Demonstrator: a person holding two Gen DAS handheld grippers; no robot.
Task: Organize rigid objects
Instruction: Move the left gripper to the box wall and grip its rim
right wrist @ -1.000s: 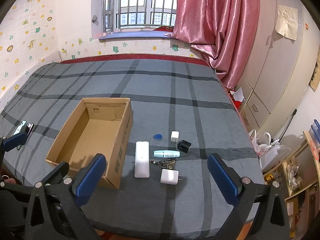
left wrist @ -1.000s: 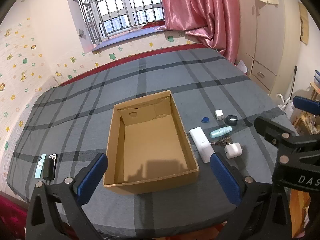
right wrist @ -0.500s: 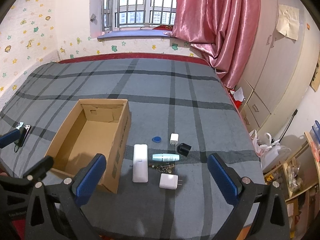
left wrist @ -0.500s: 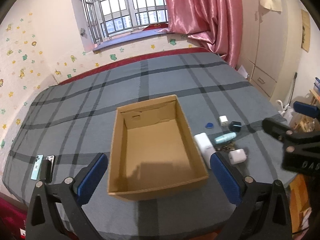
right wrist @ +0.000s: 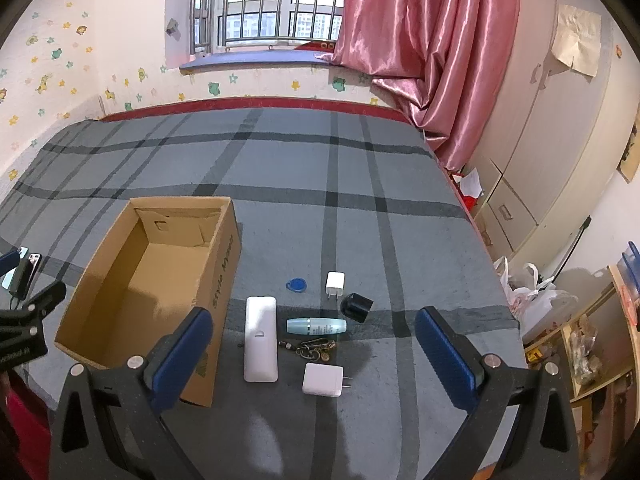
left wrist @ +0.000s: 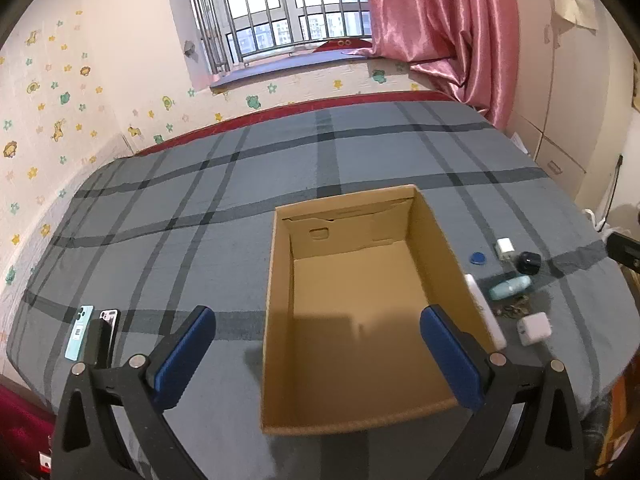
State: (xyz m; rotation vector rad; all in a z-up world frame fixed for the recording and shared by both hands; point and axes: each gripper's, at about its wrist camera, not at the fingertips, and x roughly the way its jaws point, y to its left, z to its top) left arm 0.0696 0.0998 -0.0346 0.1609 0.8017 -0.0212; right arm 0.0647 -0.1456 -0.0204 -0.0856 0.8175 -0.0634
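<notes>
Right wrist, charger [right wrist: 323, 379] between fingers [right wrist: 182, 354] (apart)

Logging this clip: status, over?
Left gripper and right gripper open, empty. Cardboard box empty; power bank, chargers, keys beside it. Nothing in the way.

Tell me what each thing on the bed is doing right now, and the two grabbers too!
cardboard box: open, nothing inside.
white power bank: lying flat beside the box.
big white charger: lying flat, prongs pointing right.
small white charger: lying flat.
teal tube: on its side.
keys: loose on the blanket.
left gripper: open, holding nothing.
right gripper: open, holding nothing.
</notes>
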